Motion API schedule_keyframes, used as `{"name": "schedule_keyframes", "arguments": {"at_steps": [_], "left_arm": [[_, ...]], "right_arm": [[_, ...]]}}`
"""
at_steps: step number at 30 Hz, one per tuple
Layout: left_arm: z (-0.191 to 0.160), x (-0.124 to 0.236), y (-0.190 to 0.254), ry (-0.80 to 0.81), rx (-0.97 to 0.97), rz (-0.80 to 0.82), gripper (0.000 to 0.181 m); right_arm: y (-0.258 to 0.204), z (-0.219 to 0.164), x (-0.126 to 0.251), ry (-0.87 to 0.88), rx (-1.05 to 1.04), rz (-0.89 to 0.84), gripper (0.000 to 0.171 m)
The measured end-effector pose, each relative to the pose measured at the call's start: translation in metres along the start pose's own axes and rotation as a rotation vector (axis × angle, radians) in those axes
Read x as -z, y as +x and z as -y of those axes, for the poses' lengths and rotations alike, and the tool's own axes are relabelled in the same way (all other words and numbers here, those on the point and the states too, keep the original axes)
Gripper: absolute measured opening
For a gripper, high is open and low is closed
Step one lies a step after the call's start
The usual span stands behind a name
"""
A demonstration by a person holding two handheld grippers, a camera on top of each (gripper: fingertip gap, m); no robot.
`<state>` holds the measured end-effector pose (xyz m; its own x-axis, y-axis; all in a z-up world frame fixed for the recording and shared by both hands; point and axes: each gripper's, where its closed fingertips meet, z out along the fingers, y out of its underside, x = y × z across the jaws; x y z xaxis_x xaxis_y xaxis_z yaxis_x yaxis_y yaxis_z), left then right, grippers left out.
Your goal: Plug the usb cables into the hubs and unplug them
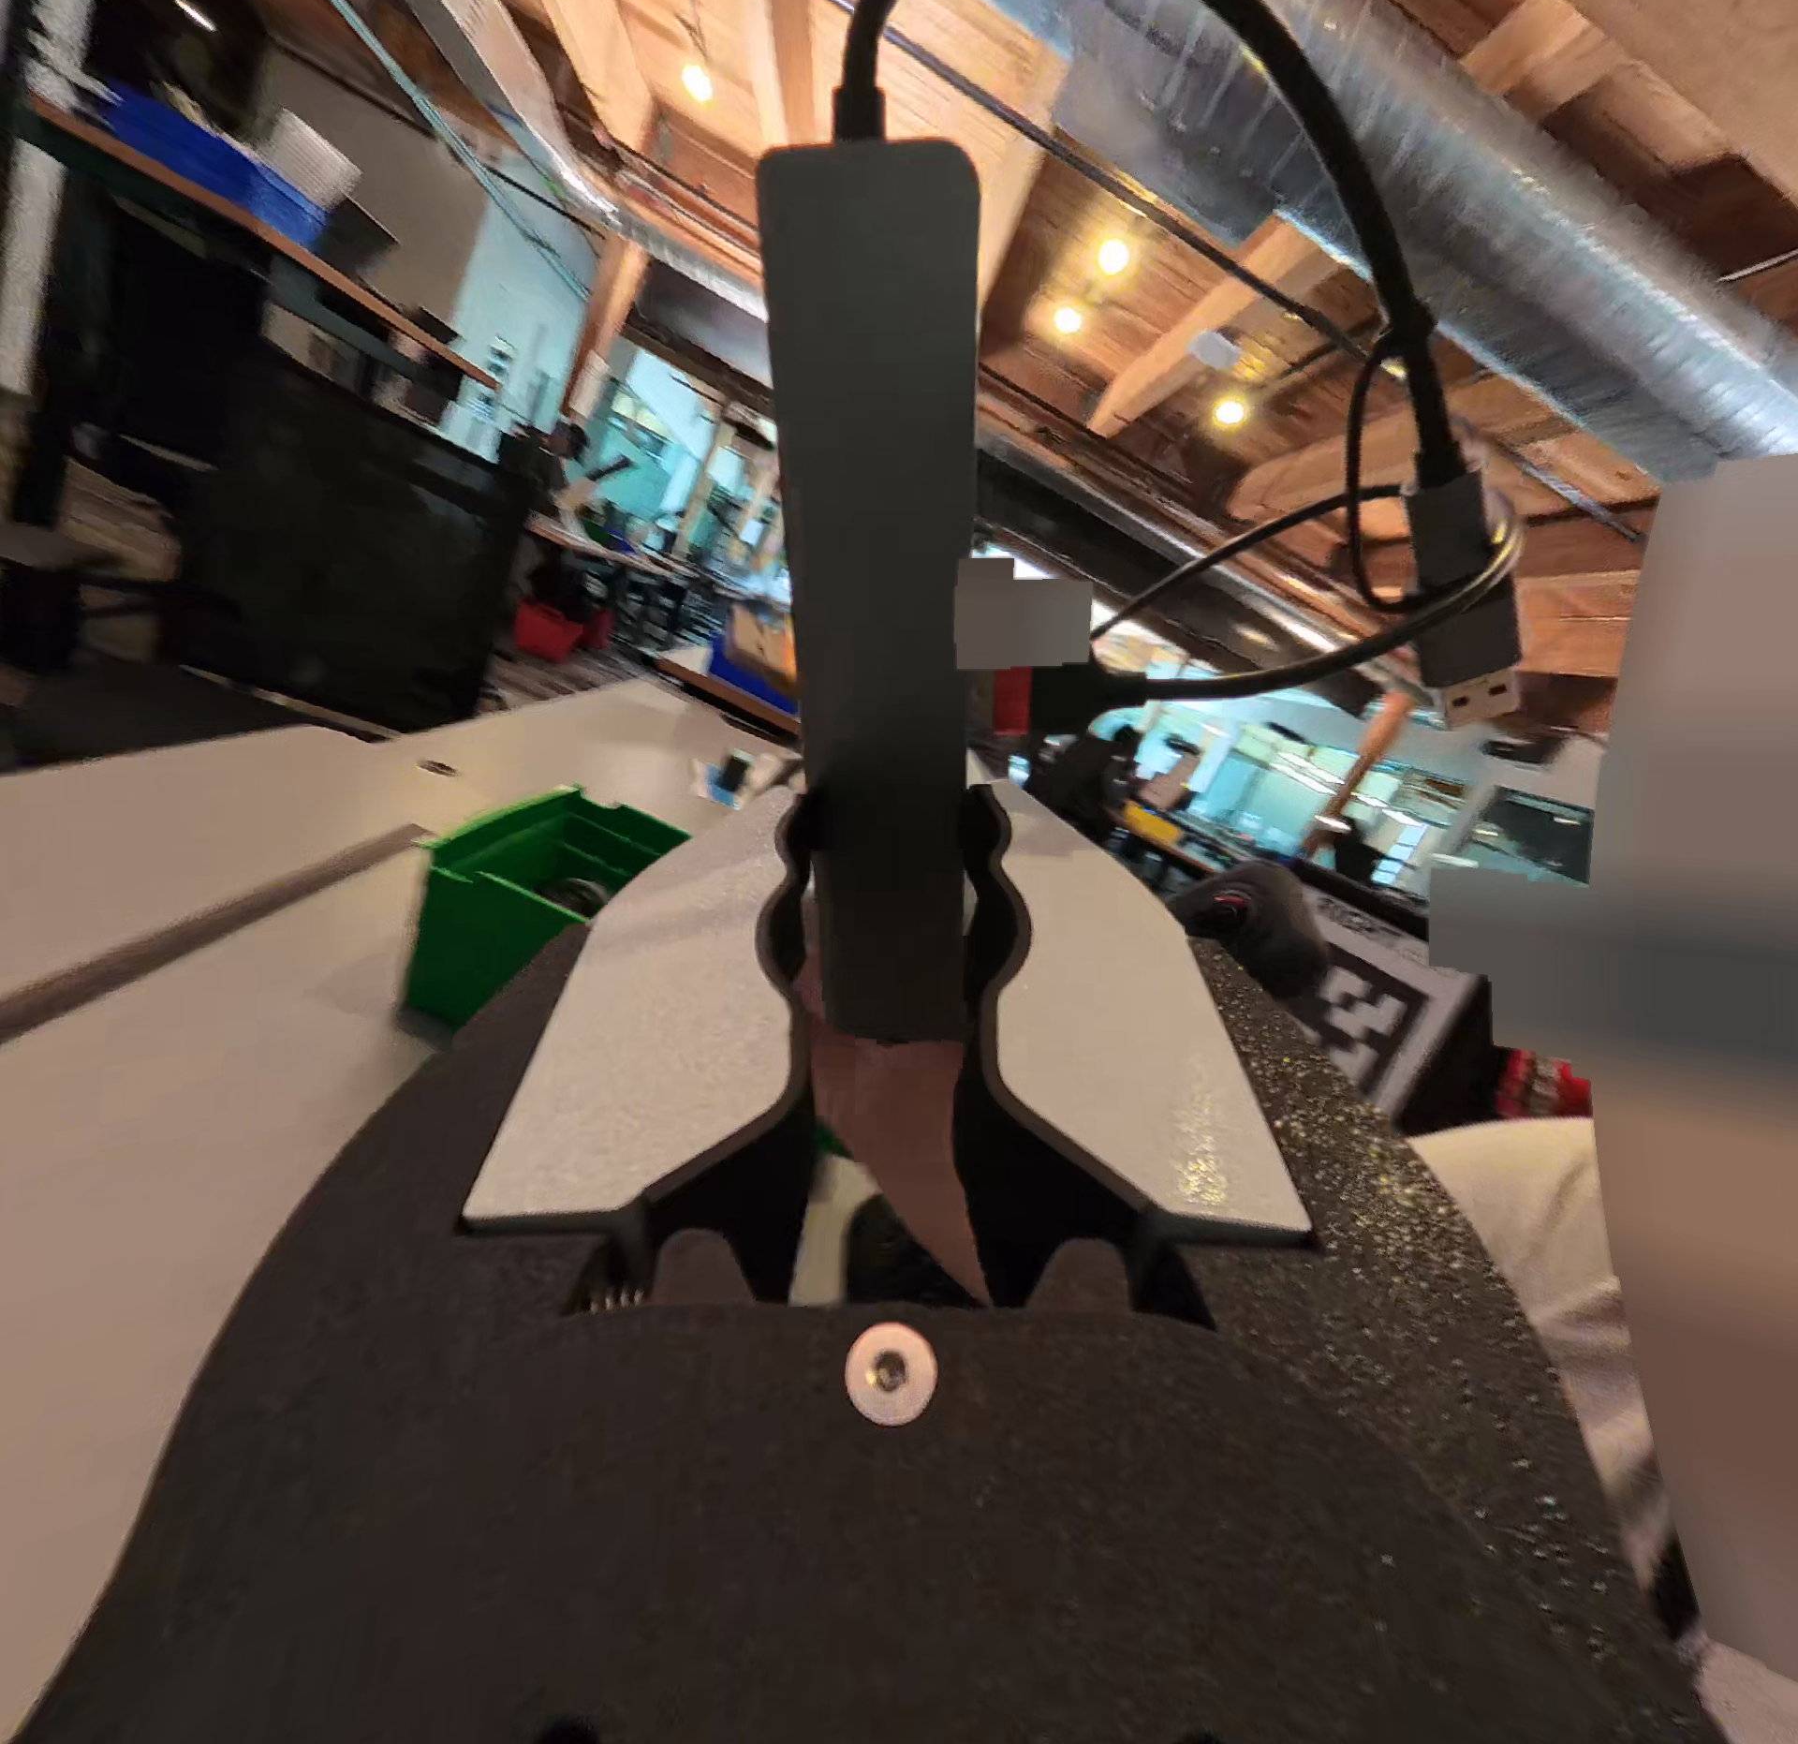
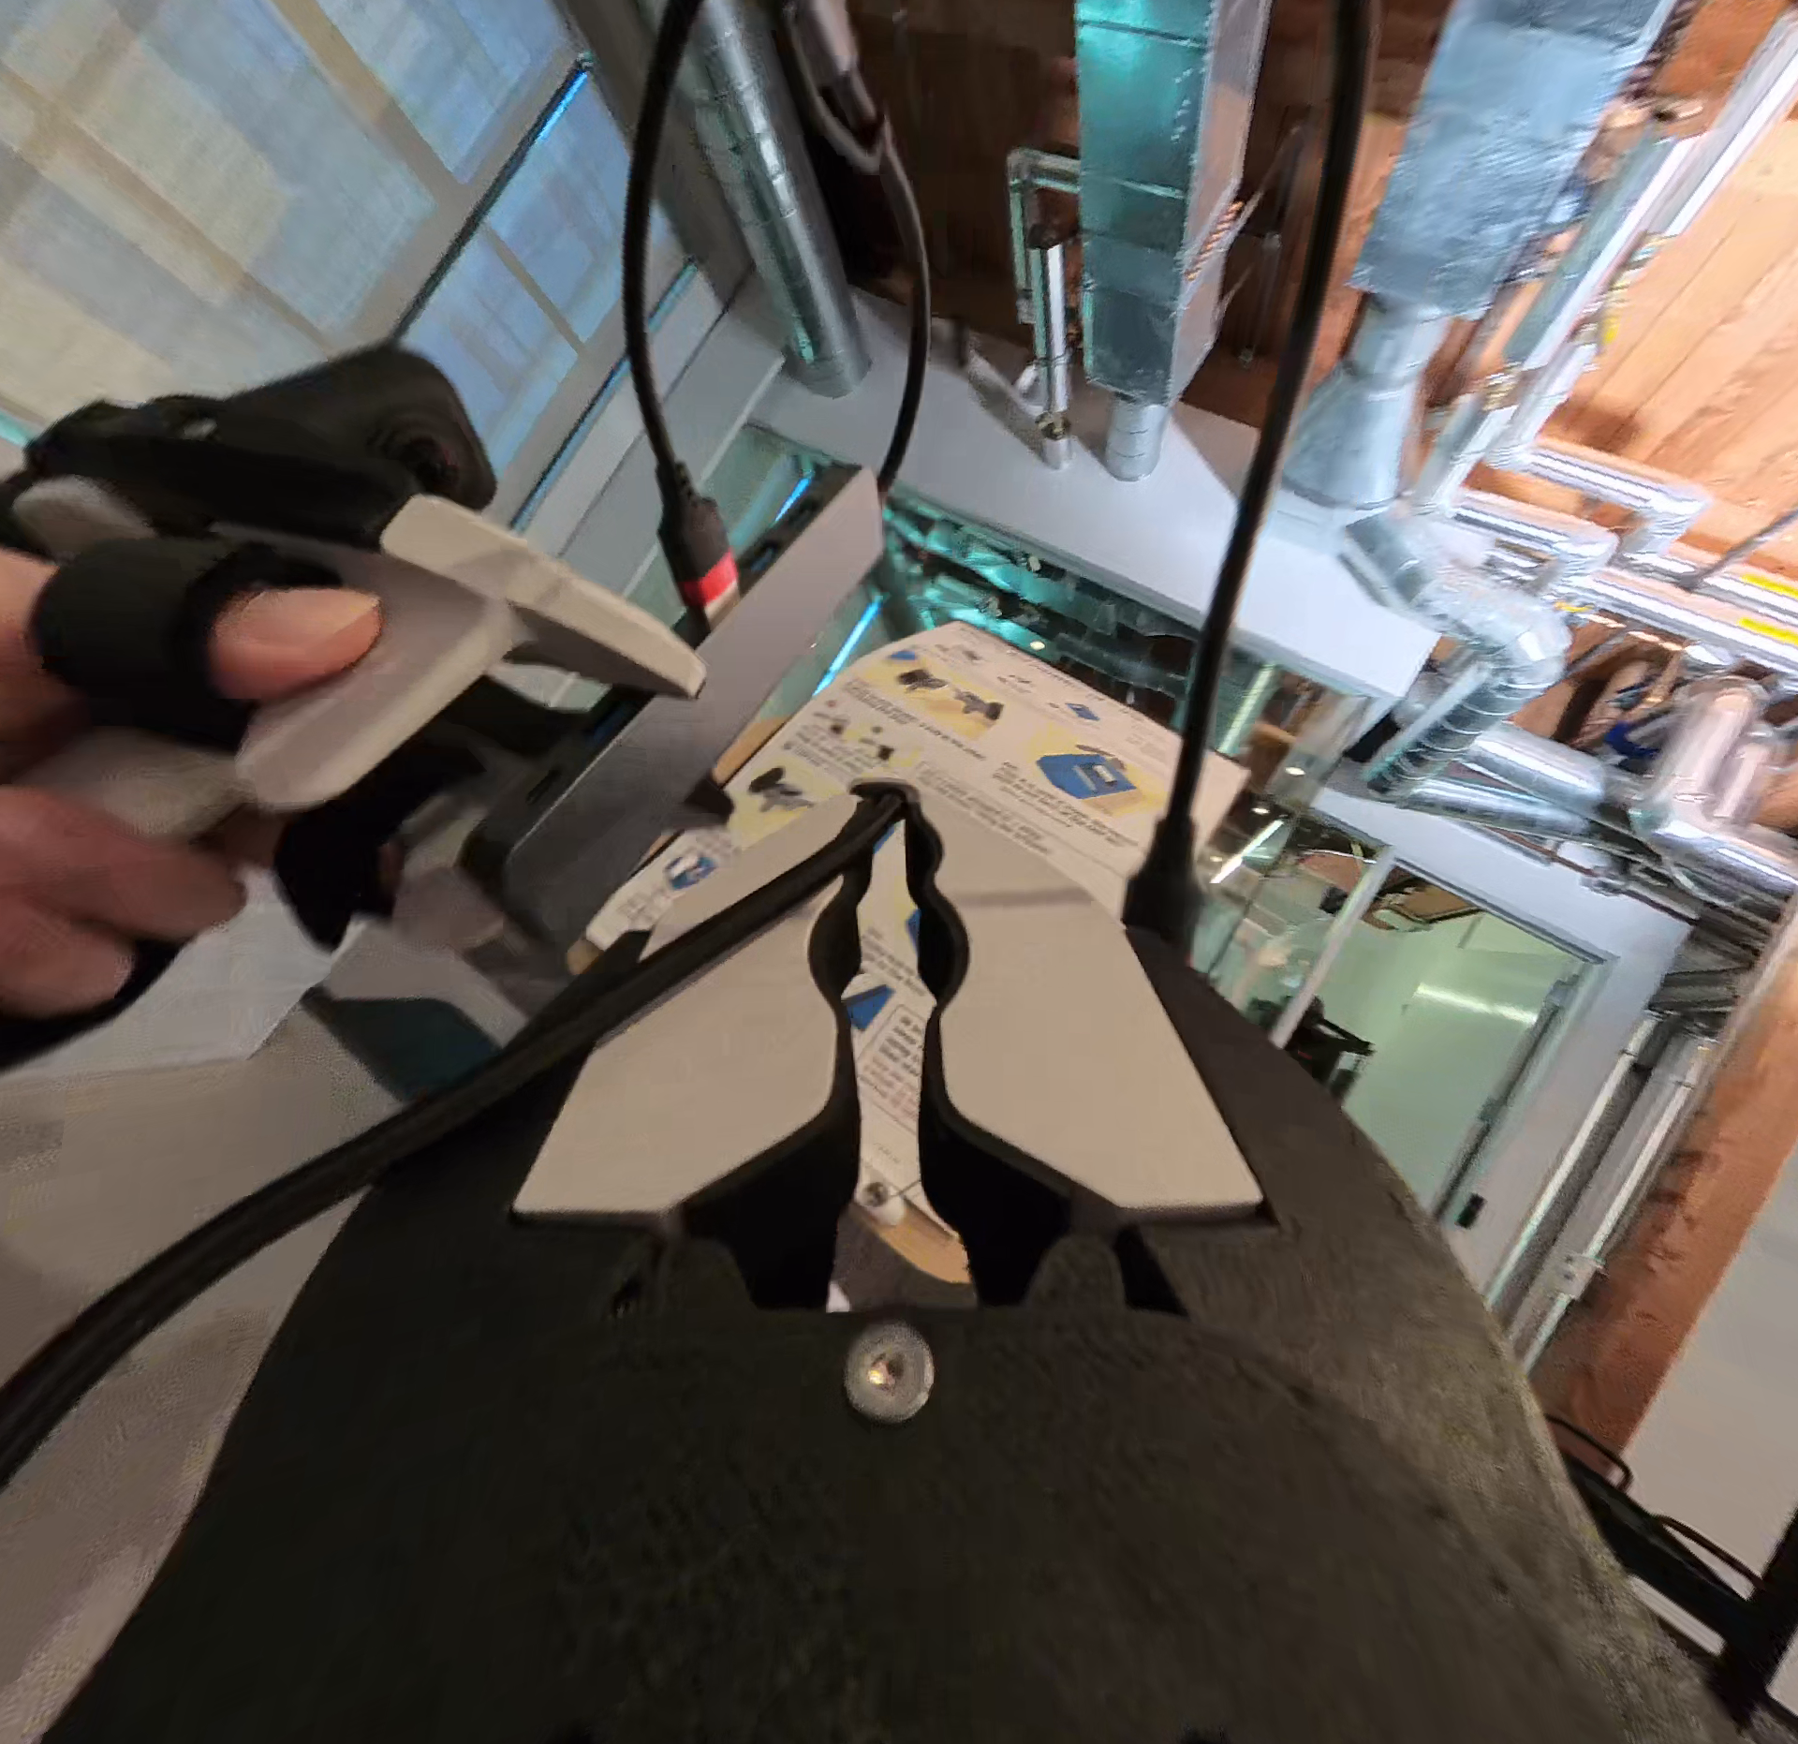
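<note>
My left gripper (image 1: 890, 812) is shut on a dark grey USB hub (image 1: 876, 432) and holds it upright in the air. The hub's own thick cable (image 1: 1343, 189) arcs over to a loose USB plug (image 1: 1469, 646) hanging at the right. A red-and-black plug (image 1: 1036, 700) sits in the hub's right side. In the right wrist view my right gripper (image 2: 890, 802) is shut on a thin black cable (image 2: 584, 997) at its tips. To its left are the left gripper (image 2: 545, 617), the hub (image 2: 681, 724) and the red-and-black plug (image 2: 702, 578).
A green bin (image 1: 516, 890) stands on the white table (image 1: 195, 919) to the left. A gloved hand (image 2: 146, 646) holds the left gripper. A printed sheet with pictures (image 2: 1022, 753) lies beyond the right fingers. Another black cable (image 2: 1255, 432) hangs at their right. Both grippers' tips are close together, under 4 cm apart.
</note>
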<state>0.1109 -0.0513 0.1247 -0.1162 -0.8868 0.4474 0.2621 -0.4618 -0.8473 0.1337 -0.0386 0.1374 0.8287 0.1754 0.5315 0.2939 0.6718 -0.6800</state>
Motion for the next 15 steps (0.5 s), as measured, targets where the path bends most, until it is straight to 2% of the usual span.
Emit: {"name": "schedule_keyframes", "arguments": {"at_steps": [4, 7, 10, 12, 15], "left_arm": [[0.034, 0.045, -0.029, 0.043, -0.194, 0.271, 0.031], [0.047, 0.069, -0.044, 0.044, -0.331, 0.442, 0.03], [0.051, 0.076, -0.051, 0.037, -0.427, 0.515, 0.03], [0.047, 0.075, -0.054, 0.002, -0.496, 0.55, 0.031], [0.033, 0.064, -0.06, -0.079, -0.599, 0.577, 0.03]], "right_arm": [[-0.051, 0.002, 0.001, 0.006, 0.091, 0.319, 0.007], [-0.084, 0.028, 0.022, 0.124, 0.269, 0.543, 0.007], [-0.08, 0.068, 0.035, 0.184, 0.271, 0.596, 0.007], [-0.06, 0.086, 0.033, 0.146, 0.243, 0.534, 0.007], [-0.031, 0.087, 0.027, 0.01, 0.268, 0.428, 0.007]]}}
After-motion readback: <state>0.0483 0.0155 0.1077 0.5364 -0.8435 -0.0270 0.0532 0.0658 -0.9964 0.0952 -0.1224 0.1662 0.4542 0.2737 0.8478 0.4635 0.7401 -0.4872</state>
